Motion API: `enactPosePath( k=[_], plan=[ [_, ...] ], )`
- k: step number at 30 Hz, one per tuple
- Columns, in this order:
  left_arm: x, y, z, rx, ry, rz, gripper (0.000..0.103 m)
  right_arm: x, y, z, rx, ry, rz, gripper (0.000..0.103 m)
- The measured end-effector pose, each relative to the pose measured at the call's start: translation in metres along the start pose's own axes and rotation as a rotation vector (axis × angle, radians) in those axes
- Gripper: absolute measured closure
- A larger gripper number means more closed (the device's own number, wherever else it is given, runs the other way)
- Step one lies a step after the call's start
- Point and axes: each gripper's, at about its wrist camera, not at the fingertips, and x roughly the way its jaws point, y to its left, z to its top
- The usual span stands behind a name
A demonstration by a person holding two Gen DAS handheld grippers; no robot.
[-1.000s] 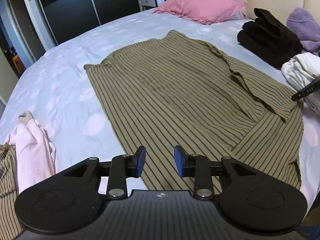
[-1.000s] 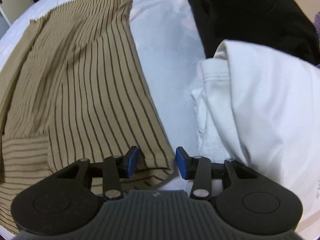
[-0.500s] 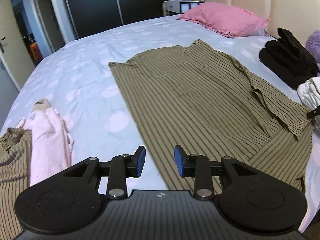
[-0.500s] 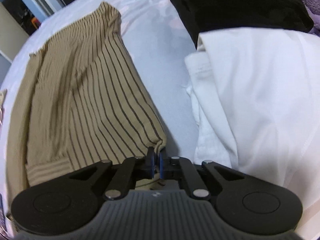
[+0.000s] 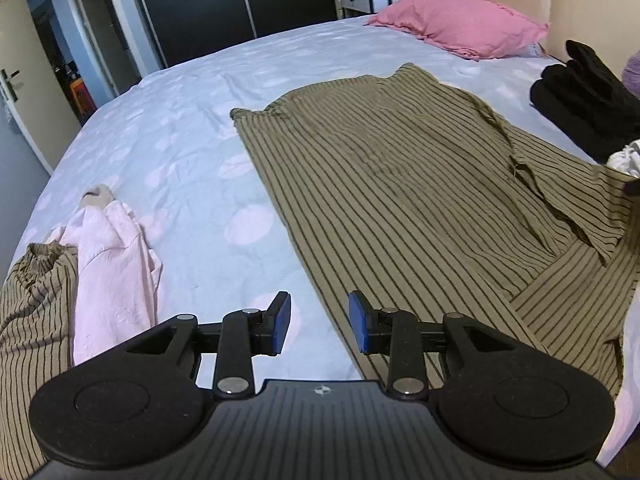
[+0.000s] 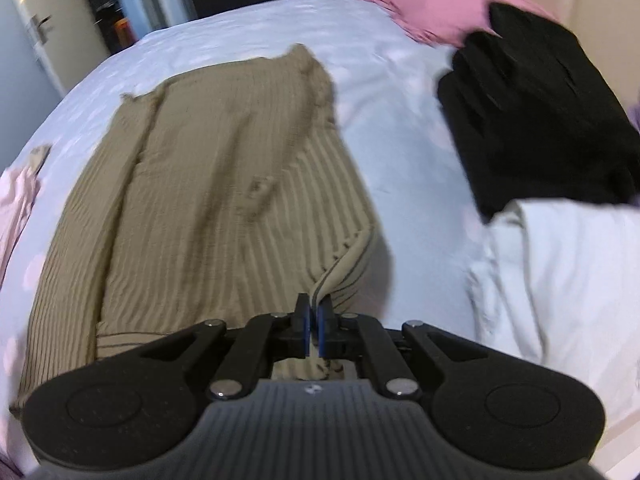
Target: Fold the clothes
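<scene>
Right wrist view: olive striped garment [image 6: 208, 208] spread flat across the bed [image 6: 248, 40], running from centre toward 11 o'clock, one edge at 6 o'clock drawn up off the sheet into a ridge. Right tool [image 6: 314, 326] clamped tight on that raised edge, blue pads [image 6: 305, 322] nearly meeting with the fabric pinched between. At 2 o'clock, a black folded pile [image 6: 532, 120]; at 4 o'clock, white clothing [image 6: 560, 280] just beside it; at 1 o'clock, a pink pillow [image 6: 432, 4]. Picture blurred, stripes smeared.

Left wrist view: same garment [image 5: 400, 184] filling centre to 3 o'clock, a flap folded over near 3 o'clock. Left tool [image 5: 319, 322] at 6 o'clock, partly apart, nothing between its pads [image 5: 282, 320], above the garment's near left edge and bare sheet [image 5: 200, 152]. At 8 o'clock, a crumpled pale pink garment [image 5: 112, 272] touching another striped olive piece [image 5: 32, 320] at the frame's edge. Pink pillow [image 5: 460, 24] at 1 o'clock, black pile [image 5: 580, 92] at 2 o'clock, dark wardrobe doors [image 5: 208, 4] at 11 o'clock.
</scene>
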Motion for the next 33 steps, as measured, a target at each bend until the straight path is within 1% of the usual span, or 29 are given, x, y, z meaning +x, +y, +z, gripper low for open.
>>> enactPosePath(
  k=[3, 6, 10, 13, 16, 20, 24, 26, 27, 28, 30, 33],
  plan=[
    [-0.002, -0.003, -0.001, 0.019, -0.005, -0.002, 0.072, -0.006, 0.028, 0.001, -0.094, -0.023, 0.014, 0.099],
    [-0.005, -0.006, -0.001, 0.022, -0.012, -0.002, 0.065, -0.008, 0.057, 0.0, -0.175, -0.04, 0.045, 0.099],
    [-0.006, -0.008, -0.002, 0.023, -0.016, -0.009, 0.065, -0.007, 0.095, -0.007, -0.293, -0.041, 0.083, 0.099],
    [-0.006, -0.009, -0.003, 0.028, -0.015, -0.01, 0.065, -0.006, 0.121, -0.014, -0.371, -0.033, 0.131, 0.1],
    [-0.006, -0.01, -0.004, 0.036, -0.012, -0.007, 0.065, -0.007, 0.14, -0.02, -0.43, -0.019, 0.187, 0.1],
    [-0.005, -0.01, -0.005, 0.042, -0.008, -0.007, 0.065, 0.001, 0.163, -0.033, -0.512, 0.023, 0.235, 0.1],
    [-0.004, -0.01, -0.006, 0.052, -0.005, -0.012, 0.065, 0.02, 0.173, -0.048, -0.582, 0.076, 0.22, 0.099],
    [-0.002, -0.012, -0.007, 0.062, 0.0, -0.013, 0.065, 0.03, 0.172, -0.053, -0.595, 0.1, 0.223, 0.095],
    [-0.002, -0.013, -0.007, 0.068, 0.003, -0.014, 0.065, 0.032, 0.171, -0.054, -0.595, 0.113, 0.237, 0.092],
    [-0.001, -0.014, -0.007, 0.073, 0.005, -0.015, 0.065, 0.033, 0.169, -0.056, -0.59, 0.122, 0.252, 0.092],
    [0.0, -0.017, -0.008, 0.082, 0.008, -0.021, 0.065, 0.032, 0.167, -0.057, -0.584, 0.139, 0.277, 0.073],
    [-0.001, -0.024, -0.009, 0.09, 0.008, -0.049, 0.065, 0.02, 0.161, -0.057, -0.588, 0.134, 0.305, 0.067]
  ],
)
